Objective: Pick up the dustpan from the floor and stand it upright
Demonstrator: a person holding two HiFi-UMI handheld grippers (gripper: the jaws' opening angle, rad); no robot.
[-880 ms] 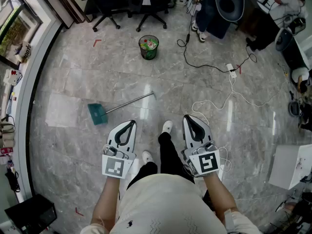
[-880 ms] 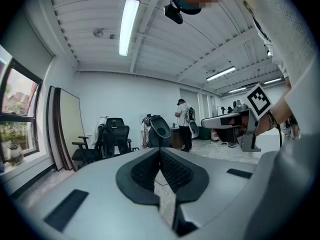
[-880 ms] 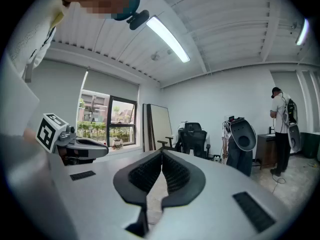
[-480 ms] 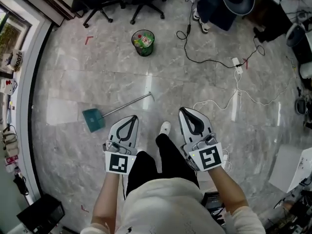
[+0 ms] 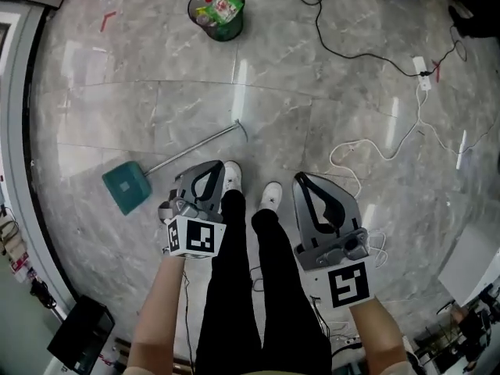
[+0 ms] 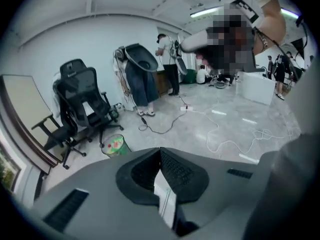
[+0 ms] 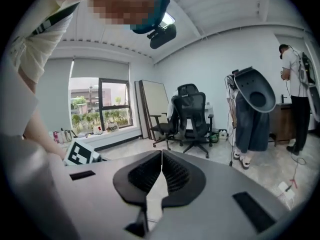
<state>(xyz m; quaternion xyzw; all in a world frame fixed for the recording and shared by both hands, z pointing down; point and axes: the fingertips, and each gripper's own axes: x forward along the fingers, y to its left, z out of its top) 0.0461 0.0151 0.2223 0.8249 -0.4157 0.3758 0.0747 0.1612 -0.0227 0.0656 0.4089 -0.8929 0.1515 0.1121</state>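
Note:
The dustpan lies flat on the marble floor in the head view, its teal pan (image 5: 126, 188) at the left and its thin metal handle (image 5: 195, 148) running up to the right. My left gripper (image 5: 209, 168) hovers just right of the pan, below the handle, shut with nothing held. My right gripper (image 5: 306, 180) is further right, also shut and empty. Both gripper views look out level across the room, with the left gripper (image 6: 160, 153) and right gripper (image 7: 162, 155) tips touching; the dustpan does not show in them.
A green waste bin (image 5: 216, 11) stands at the top of the head view. White and black cables (image 5: 367, 143) with a power strip (image 5: 423, 67) lie on the floor at the right. The person's white shoes (image 5: 270, 196) stand between the grippers. Office chairs (image 7: 192, 117) are beyond.
The head view has tilted down and come closer to the dustpan. The left gripper now sits nearer the handle. Both grippers stay shut.

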